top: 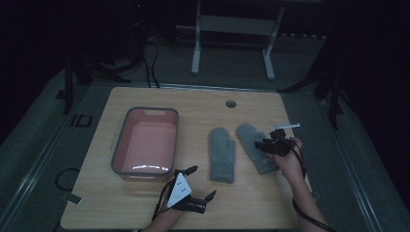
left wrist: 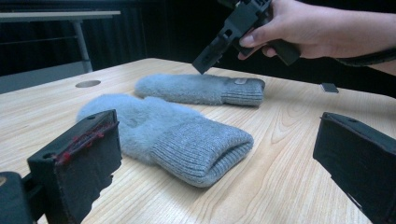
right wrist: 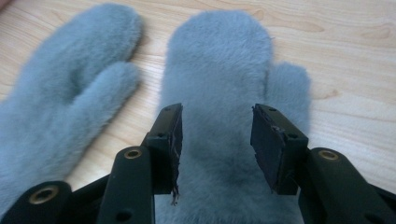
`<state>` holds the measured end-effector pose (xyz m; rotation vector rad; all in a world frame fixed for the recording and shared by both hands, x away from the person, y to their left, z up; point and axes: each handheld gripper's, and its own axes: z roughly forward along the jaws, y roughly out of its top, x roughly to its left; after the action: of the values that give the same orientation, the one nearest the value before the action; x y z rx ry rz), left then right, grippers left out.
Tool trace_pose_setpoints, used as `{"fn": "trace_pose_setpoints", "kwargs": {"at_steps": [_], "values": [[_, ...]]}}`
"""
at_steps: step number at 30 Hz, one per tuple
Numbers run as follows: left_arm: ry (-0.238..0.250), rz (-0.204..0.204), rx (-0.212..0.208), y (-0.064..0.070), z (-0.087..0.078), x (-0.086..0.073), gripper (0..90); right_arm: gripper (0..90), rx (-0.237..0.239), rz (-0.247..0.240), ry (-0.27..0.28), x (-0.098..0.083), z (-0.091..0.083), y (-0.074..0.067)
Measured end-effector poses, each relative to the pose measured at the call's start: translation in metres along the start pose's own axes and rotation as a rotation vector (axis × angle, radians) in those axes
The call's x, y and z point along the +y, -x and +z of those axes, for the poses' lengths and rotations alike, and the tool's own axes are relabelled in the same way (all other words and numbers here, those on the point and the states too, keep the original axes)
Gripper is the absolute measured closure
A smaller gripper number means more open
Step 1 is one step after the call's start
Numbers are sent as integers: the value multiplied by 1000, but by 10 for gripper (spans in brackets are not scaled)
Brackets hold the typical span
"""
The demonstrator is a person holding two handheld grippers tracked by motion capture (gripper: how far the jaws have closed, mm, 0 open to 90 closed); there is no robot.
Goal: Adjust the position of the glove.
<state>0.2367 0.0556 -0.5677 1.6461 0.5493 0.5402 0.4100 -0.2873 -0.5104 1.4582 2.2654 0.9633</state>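
- Two grey mittens lie flat side by side on the counter (top: 145, 208), right of a pink tub (top: 145, 140).
- Right mitten (right wrist: 219, 70) sits under the right gripper (right wrist: 217, 140), whose jaws stand partly open above its fur, gripping nothing.
- Left mitten (left wrist: 168, 133) lies before the left gripper (left wrist: 215, 158), its jaws wide open and empty.

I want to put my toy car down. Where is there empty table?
Bare wood lies behind the pink bin and the two grey mittens, around the table's round hole. Another strip runs left of the bin. It is crowded by the mittens, where the right gripper hovers.
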Motion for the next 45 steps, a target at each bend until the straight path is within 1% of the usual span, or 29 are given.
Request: {"fn": "trace_pose_setpoints", "kwargs": {"at_steps": [1,2,4,6,8,11,12,13,15,17,19,22,24,26,27,28,30,31,33,35,36,38,39,40,41,42,43,44,45], "values": [[0,1,-1,0,0,0,12,506,-4,-28,0,-1,5,-1],[0,1,-1,0,0,0,12,510,-8,-34,-11,-1,8,-1],[0,1,-1,0,0,0,12,507,-15,-42,-10,-2,11,-1],[1,1,-2,0,0,0,12,506,-33,-46,-35,-6,22,0],[1,2,-2,0,0,0,12,516,-41,-49,-39,-7,25,0],[1,1,-2,0,0,0,12,596,-50,-62,-29,-12,28,-2],[1,1,-1,0,0,0,12,649,-62,-64,-21,-13,28,-4],[1,2,-1,0,0,0,12,743,-87,-66,-10,-15,28,-9],[1,4,-1,0,0,0,12,791,-118,-61,0,-16,28,-14],[1,3,-1,0,0,0,12,804,-131,-60,3,-17,28,-16],[1,2,-1,0,0,0,12,834,-154,-41,11,-17,27,-21],[1,1,-1,0,0,0,12,841,-160,-30,16,-16,25,-22],[0,0,0,0,0,0,12,842,-163,0,22,-12,18,-26],[0,0,0,0,0,0,12,842,-190,7,28,-7,11,-30],[2,-2,-1,0,0,0,12,842,-190,7,28,-7,11,-30],[1,-1,-1,0,0,0,12,842,-196,43,44,-2,3,-34],[1,0,-1,0,0,0,12,843,-202,47,44,0,0,-37],[1,0,-1,0,0,0,12,843,-201,70,51,6,-7,-44],[1,1,-1,0,0,0,12,843,-204,73,56,8,-10,-48],[1,2,-1,0,0,0,12,843,-200,83,64,12,-15,-58],[0,2,-1,0,0,0,12,843,-191,108,84,15,-22,-69],[0,2,-1,0,0,0,12,843,-186,106,84,16,-23,-73],[0,2,-2,0,0,0,12,842,-167,125,99,19,-27,-85],[0,2,-1,0,0,0,12,842,-163,116,100,20,-27,-92],[0,2,-1,0,0,0,12,842,-163,116,100,20,-27,-92],[-1,5,-2,0,0,0,12,842,-157,132,101,23,-25,-105],[-1,5,-2,0,0,0,12,842,-157,132,101,23,-25,-105],[-2,6,-2,0,0,0,12,842,-152,140,94,24,-22,-117],[-2,7,-2,0,0,0,12,842,-152,140,94,24,-22,-117]]}}
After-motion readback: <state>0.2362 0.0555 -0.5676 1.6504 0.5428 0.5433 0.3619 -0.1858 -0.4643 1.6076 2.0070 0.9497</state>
